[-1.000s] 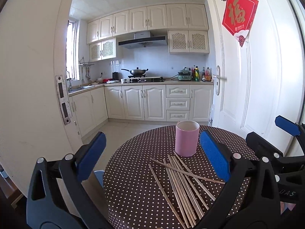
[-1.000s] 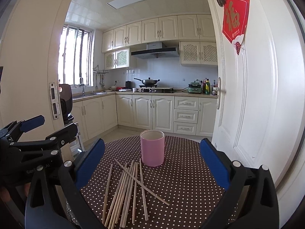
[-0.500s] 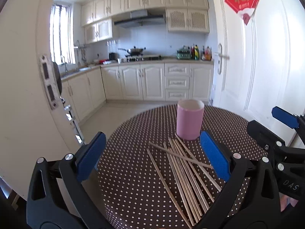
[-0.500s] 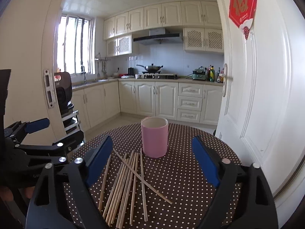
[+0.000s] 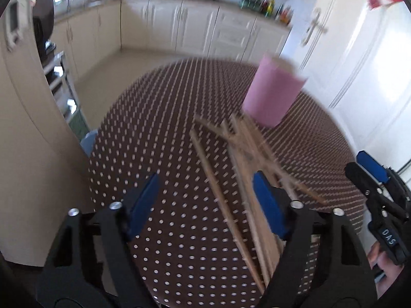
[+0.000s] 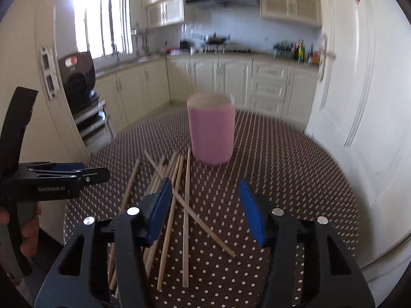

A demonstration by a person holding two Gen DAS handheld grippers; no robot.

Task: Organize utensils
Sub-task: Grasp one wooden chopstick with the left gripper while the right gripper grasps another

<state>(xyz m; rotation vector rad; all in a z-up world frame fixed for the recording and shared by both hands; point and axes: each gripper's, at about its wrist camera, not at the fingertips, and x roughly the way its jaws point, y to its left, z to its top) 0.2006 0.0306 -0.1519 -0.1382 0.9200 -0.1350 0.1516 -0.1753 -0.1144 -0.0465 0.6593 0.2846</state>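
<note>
Both tools hang over the round tabletop with its brown, white-dotted cloth, and neither has anything in its grip. The left hand-held gripper is spread wide, its blue pads apart above the near end of the scattered, thin wooden chopsticks; the right hand-held gripper is likewise released, jaws apart, with the loose sticks lying just ahead of and under its left pad.

The step in hand looks to be the first pick of a chopstick. To do it well, I would choose a stick lying clear of the others, such as the lone one on the left edge of the pile, rather than one pinned beneath the crossed stick. The jaws should straddle it across its length, drop until the pads nearly meet the cloth, then close near the middle so it does not swing when lifted. A pinch at the tangle risks dragging several sticks or flicking one off the edge.

The tall pink cylindrical cup stands upright beyond the far tips of the chopsticks, straight ahead of the right tool and ahead and to the right of the left one. Its inside is not visible from either camera, and nothing rises above its rim, so it appears to hold no chopsticks yet.
</note>
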